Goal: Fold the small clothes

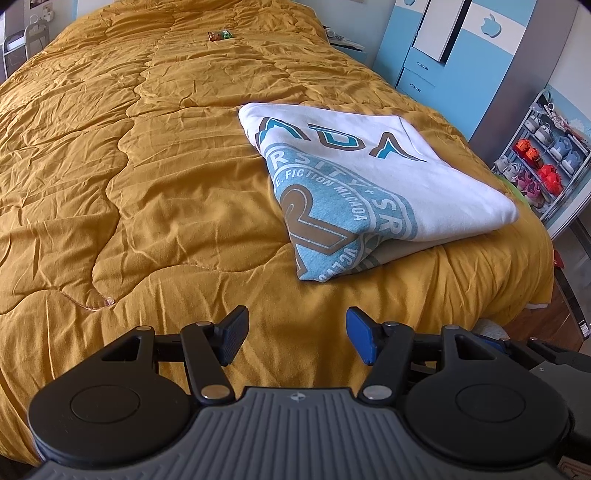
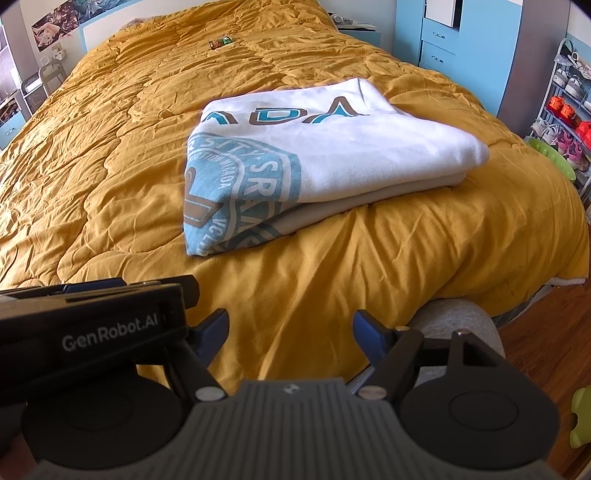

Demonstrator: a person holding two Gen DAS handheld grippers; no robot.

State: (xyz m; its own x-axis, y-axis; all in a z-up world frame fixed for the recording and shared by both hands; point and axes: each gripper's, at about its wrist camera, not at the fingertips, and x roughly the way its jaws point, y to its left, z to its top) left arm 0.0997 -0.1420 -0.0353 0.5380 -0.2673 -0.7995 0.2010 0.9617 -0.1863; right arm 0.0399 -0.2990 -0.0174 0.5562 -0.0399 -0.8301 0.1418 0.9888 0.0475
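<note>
Item: folded white shirt (image 1: pixel 369 177) on yellow quilt (image 1: pixel 129 184), at one o'clock. Left gripper (image 1: pixel 295 341) and right gripper (image 2: pixel 290 338): jaws wide, empty. Advised: check edges align, square the stack.

A wrinkled mustard-yellow quilted bedspread (image 1: pixel 129 155) covers the bed — a small colourful wrapper (image 1: pixel 219 35) lies far up it; a blue-and-white wardrobe (image 1: pixel 443 48) and a metal shoe rack (image 1: pixel 543 155) stand beside.

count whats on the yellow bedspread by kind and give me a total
folded white garment: 1
small wrapped snacks near the far end: 2, as far as the size lets me tell
total on the yellow bedspread: 3
both hand-held grippers hang open above the near edge, touching nothing: left hand-held gripper, right hand-held gripper
</note>
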